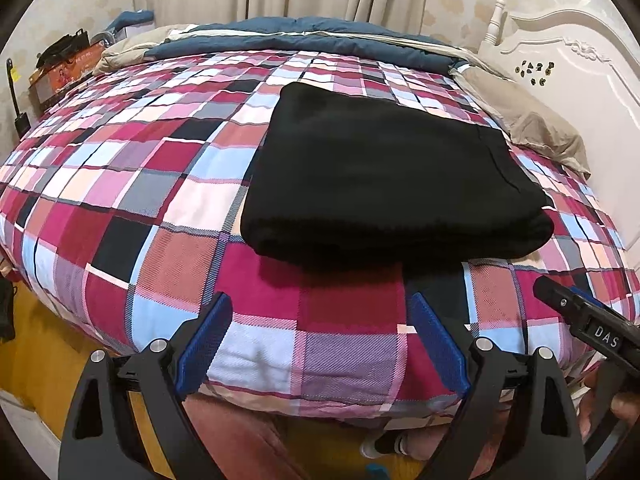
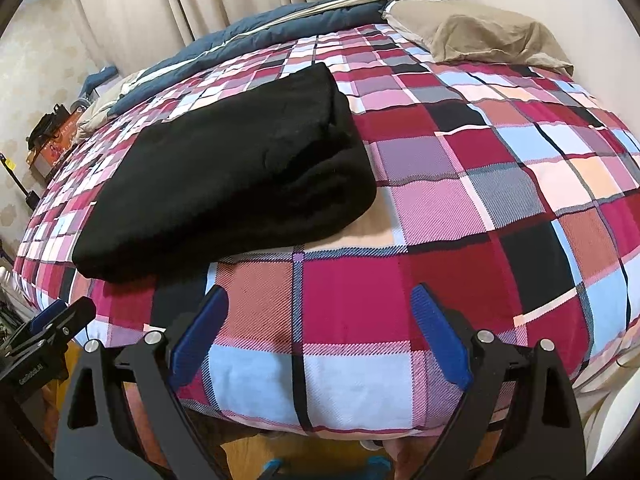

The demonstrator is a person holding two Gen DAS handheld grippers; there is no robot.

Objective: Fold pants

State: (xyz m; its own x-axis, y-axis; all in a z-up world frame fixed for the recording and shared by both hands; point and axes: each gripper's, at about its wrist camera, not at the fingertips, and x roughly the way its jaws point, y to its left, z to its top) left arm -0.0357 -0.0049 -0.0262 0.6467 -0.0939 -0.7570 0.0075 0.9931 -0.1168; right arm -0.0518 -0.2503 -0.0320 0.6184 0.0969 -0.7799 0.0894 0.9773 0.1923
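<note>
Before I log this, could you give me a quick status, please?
Left gripper and right gripper open, empty. Black pants folded on plaid bedspread. Nothing in the way.

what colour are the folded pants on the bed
Plain black pants, no visible pattern; clearest in the right wrist view.

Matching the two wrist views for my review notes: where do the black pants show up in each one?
Left wrist: the folded pants lie right of centre on the plaid bedspread, beyond the open left gripper.
Right wrist: the pants lie left of centre, beyond and left of the open right gripper.
Shared landmark: the beige pillow by the headboard.
</note>
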